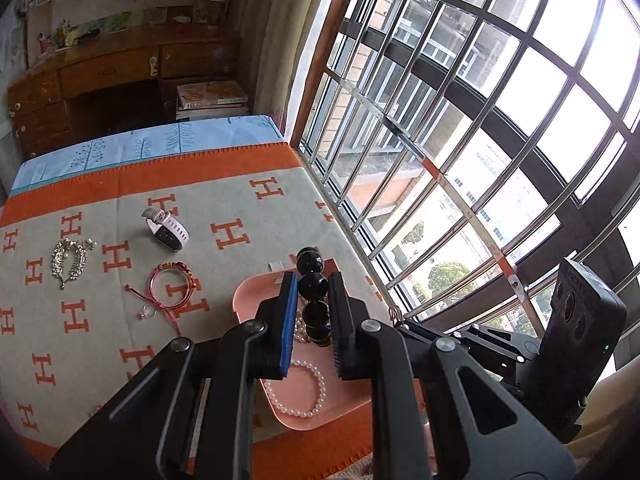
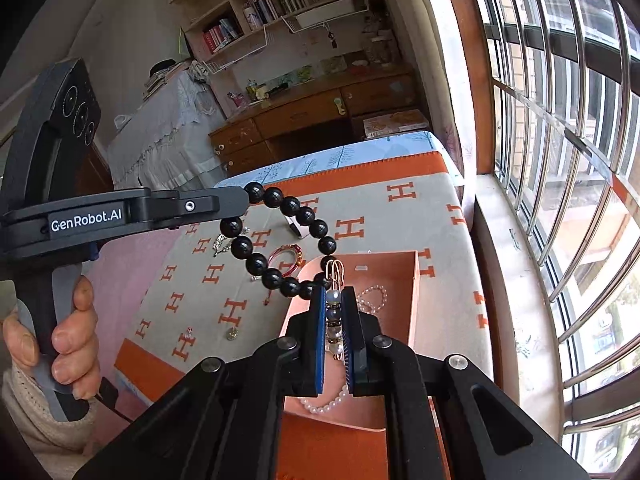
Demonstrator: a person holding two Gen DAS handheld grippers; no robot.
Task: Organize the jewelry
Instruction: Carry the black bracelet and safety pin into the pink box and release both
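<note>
Barred window beside the surface (image 1: 248, 200) — left tool (image 1: 313, 292) clamps black bead bracelet (image 2: 280, 240), right tool (image 2: 334, 316) clamps beaded pendant (image 2: 334, 312) over pink tray (image 1: 244, 296).

Pearl bracelet (image 1: 298, 390) in tray (image 1: 244, 292); watch (image 1: 167, 229), ring (image 1: 149, 311) left of tray.
</note>
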